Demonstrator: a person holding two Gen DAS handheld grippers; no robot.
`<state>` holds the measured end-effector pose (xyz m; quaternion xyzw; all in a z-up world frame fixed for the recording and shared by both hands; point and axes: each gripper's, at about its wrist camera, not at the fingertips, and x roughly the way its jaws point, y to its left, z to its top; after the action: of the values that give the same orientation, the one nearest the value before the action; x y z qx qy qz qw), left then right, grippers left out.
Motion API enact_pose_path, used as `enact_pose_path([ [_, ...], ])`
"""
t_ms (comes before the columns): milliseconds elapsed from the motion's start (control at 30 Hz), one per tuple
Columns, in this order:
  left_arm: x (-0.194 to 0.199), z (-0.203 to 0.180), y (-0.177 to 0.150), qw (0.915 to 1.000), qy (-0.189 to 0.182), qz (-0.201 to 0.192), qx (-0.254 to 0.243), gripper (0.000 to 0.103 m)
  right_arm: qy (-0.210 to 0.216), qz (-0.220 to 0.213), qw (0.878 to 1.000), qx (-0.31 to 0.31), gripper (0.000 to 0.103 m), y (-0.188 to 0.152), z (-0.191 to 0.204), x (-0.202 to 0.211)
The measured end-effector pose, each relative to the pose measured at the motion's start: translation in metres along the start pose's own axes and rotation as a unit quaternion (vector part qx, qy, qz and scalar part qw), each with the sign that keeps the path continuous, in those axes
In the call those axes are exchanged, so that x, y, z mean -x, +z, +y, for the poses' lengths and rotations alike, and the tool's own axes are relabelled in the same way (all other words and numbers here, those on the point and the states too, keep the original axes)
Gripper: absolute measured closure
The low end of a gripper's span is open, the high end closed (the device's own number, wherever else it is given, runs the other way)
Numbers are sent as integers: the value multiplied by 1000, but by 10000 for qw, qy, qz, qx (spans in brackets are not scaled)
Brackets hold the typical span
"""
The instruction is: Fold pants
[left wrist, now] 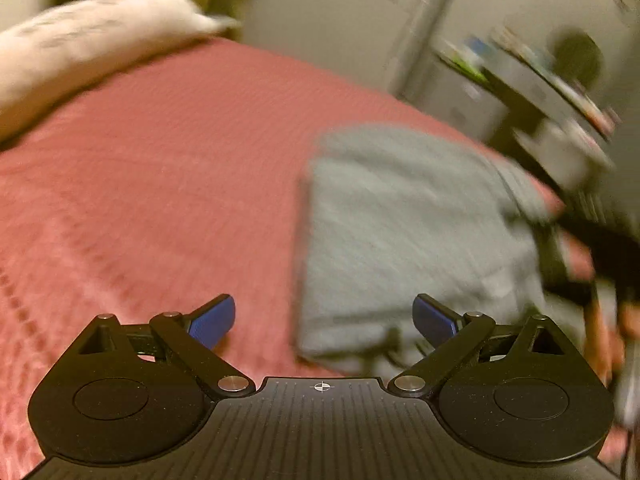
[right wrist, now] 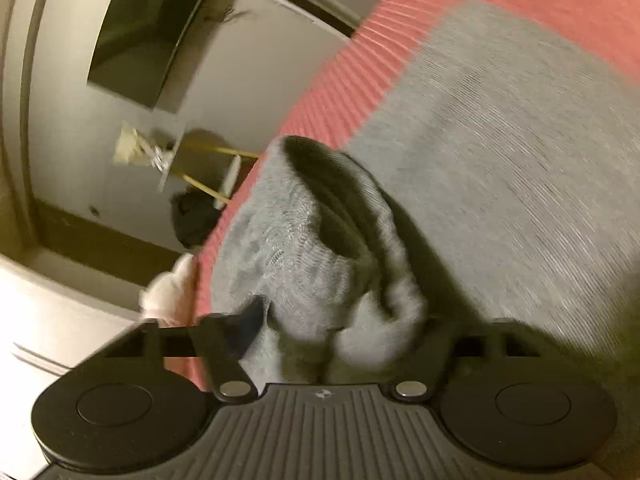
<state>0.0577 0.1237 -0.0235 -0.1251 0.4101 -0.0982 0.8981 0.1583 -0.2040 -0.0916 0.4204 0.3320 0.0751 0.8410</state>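
Pink-covered bed [left wrist: 160, 184] — white pillow [left wrist: 92, 40], pale walls [left wrist: 320, 20]

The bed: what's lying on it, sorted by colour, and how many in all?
Grey: 1, the pants, a bunched end of them between the right gripper jaws.
White: 1, the pillow.
Pink: 1, the bedspread underneath.
Total: 3.

A bed [left wrist: 160, 184] with a pink textured cover carries grey pants [left wrist: 400, 232], apparently folded, and a white pillow [left wrist: 80, 48] at its far end.
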Motion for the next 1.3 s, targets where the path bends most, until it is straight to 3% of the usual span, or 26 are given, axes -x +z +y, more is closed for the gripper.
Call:
enact_pose_path([
  [67,-9,-12,-1,9985,-134,322,-432,3,125,-139,9996,231,60,6,25,8],
  [133,-16,-24,0,9963,122,413,-746,4,431,-313,9980,343,61,12,50,21],
  [300,-26,-35,10,9954,631,348,-632,7,1255,-739,9860,808,61,20,105,62],
  [333,-29,-34,10,9951,708,390,-571,13,1343,-832,9835,886,61,20,109,71],
  [367,-31,-32,11,9949,740,458,-501,34,1412,-932,9809,959,61,21,111,81],
  [400,-35,-27,10,9956,642,573,-360,47,1411,-1040,9793,1016,61,22,110,91],
  [467,-31,-16,11,9984,168,530,120,59,1309,-1249,9766,1158,61,22,100,109],
  [500,-30,-12,11,9978,5,522,410,60,1171,-1374,9753,1273,61,22,92,116],
  [533,-31,-10,10,9969,-48,540,572,60,992,-1472,9745,1373,61,21,82,123],
  [667,-43,-19,10,9957,136,787,472,40,-129,-1542,9785,1360,61,12,13,127],
  [733,-46,-24,11,9955,244,848,339,32,-837,-1282,9819,1115,58,5,-23,116],
  [800,-48,-29,9,9951,360,899,217,21,-1427,-744,9846,688,51,1,-55,100],
  [833,-49,-31,7,9946,449,909,211,21,-1391,-569,9879,374,49,-3,-72,95],
  [867,-49,-31,8,9943,497,911,243,20,-1149,-690,9909,132,45,-5,-80,100],
  [967,-49,-28,7,9935,331,911,593,20,-450,-704,9957,-389,12,3,-81,102],
  [1000,-50,-26,8,9932,283,909,673,18,-364,-670,9960,-475,10,1,-83,102],
  [1033,-50,-22,4,9927,266,916,736,17,-417,-656,9959,-470,11,1,-82,98],
  [1067,-52,-23,5,9922,283,944,766,17,-566,-667,9955,-377,19,0,-82,96],
  [1100,-55,-24,6,9921,292,970,737,17,-752,-695,9944,-255,40,-2,-79,95],
  [1133,-52,-28,5,9925,298,951,711,17,-940,-682,9931,-140,54,-2,-76,93],
  [1167,-53,-28,6,9928,312,933,687,17,-989,-629,9931,-60,58,-2,-75,94],
  [1233,-53,-30,5,9931,433,874,651,27,-977,-631,9932,-13,58,2,-65,96],
  [1267,-52,-30,5,9938,409,821,630,47,-932,-650,9935,58,59,2,-57,100],
  [1300,-48,-31,5,9948,300,740,625,58,-833,-704,9940,125,59,4,-50,101],
])
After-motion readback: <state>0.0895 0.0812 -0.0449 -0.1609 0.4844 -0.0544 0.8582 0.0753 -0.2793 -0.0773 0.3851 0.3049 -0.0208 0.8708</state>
